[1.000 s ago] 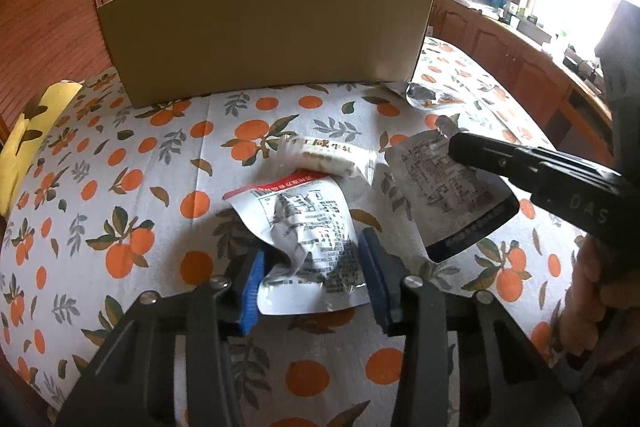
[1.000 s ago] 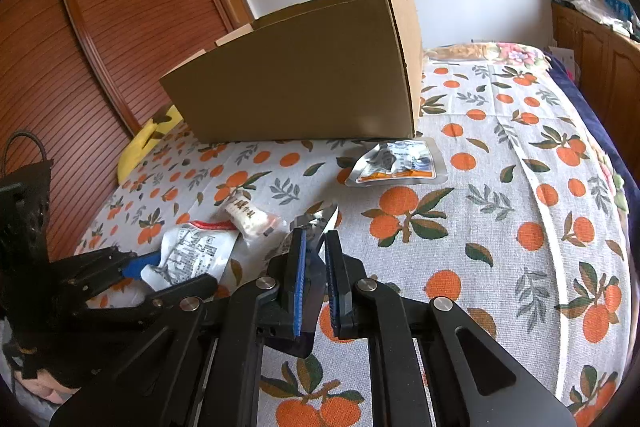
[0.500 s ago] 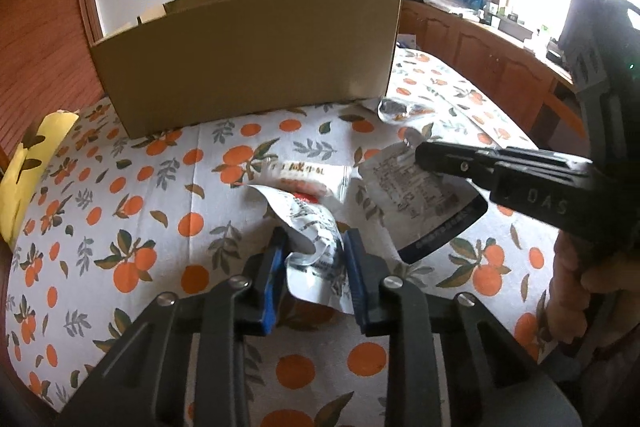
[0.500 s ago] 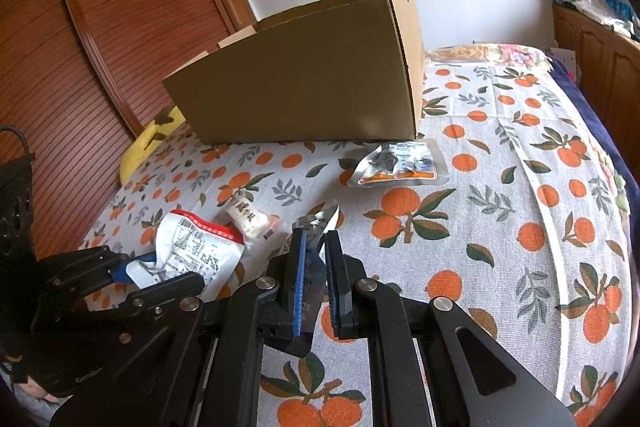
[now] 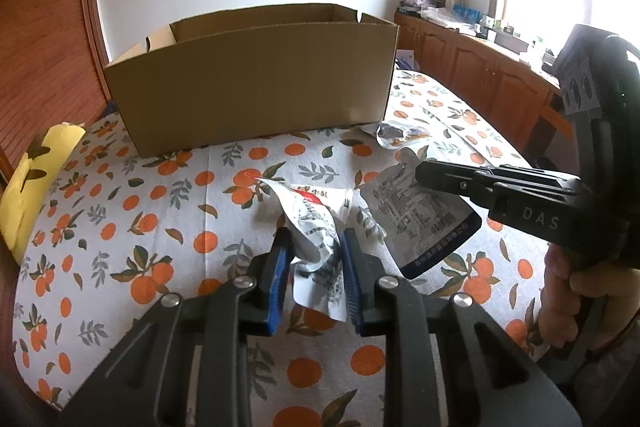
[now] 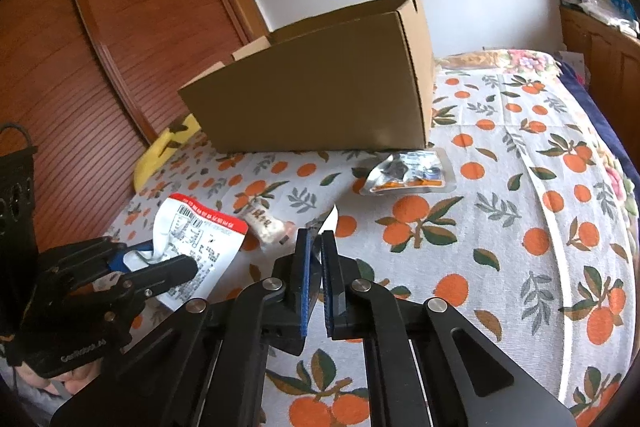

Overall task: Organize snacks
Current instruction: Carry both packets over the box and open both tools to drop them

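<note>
The left wrist view looks into the open cardboard box (image 5: 256, 83) from the front and shows the printed back of the dark-edged silver pouch (image 5: 420, 223) that the right gripper (image 5: 420, 171) pinches at its top corner. The right wrist view shows only that pouch's torn tip above the clenched jaws of the right gripper (image 6: 316, 259), but it reveals the red top edge of the white snack packet (image 6: 196, 239).

The left gripper (image 5: 316, 259) has just been closing and now grasps the white snack packet (image 5: 316, 239), which stands crumpled between the blue pads (image 5: 280, 267), lifted off the orange-print tablecloth (image 5: 120, 227). Just beyond it lies a small wrapped bar (image 5: 320, 195), and a foil packet (image 5: 400, 135) rests near the box's right corner.

Four snack packages are counted: two held, two lying on the cloth. There are one box, two grippers, and one yellow cushion (image 5: 32, 195) at the left edge.
</note>
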The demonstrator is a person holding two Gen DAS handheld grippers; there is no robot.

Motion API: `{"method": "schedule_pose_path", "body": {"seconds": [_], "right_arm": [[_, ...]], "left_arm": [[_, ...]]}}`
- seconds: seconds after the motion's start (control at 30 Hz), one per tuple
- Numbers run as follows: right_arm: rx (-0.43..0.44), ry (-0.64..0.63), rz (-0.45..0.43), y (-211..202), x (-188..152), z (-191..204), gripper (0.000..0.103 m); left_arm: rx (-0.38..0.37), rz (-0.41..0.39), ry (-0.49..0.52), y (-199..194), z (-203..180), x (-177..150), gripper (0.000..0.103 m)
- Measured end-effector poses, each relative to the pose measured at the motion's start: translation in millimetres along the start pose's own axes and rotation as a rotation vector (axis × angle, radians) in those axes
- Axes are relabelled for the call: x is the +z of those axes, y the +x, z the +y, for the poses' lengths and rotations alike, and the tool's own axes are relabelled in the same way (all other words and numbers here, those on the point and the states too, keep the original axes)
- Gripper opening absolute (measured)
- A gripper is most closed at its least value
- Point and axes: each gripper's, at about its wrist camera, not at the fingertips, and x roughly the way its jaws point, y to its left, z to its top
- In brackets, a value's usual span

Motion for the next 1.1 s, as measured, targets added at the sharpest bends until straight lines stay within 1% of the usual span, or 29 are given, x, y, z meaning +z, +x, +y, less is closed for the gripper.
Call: {"method": "schedule_pose_path", "body": {"seconds": [0.2, 0.33, 0.57, 0.73, 1.0, 1.1], "right_arm": [[0.029, 0.005, -0.006, -4, -1, 2, 0.002], [0.033, -0.005, -0.014, -8, -2, 7, 0.002], [0.038, -0.028, -0.059, -26, 5, 15, 0.002], [0.019, -0.059, -0.091, -39, 15, 23, 0.002], [-0.015, -0.085, -0.117, -47, 41, 26, 0.002], [-0.038, -0.119, -0.122, -47, 57, 29, 0.002]], "left_arm": [[-0.008, -0.021, -0.007, -5, 2, 1, 0.022], [-0.015, -0.034, -0.012, -8, 3, 1, 0.022], [-0.041, -0.057, -0.037, -17, 12, 8, 0.021], [-0.053, -0.091, -0.047, -26, 26, 23, 0.021], [-0.060, -0.144, -0.009, -31, 44, 54, 0.020], [-0.066, -0.165, 0.011, -30, 48, 67, 0.020]]}}
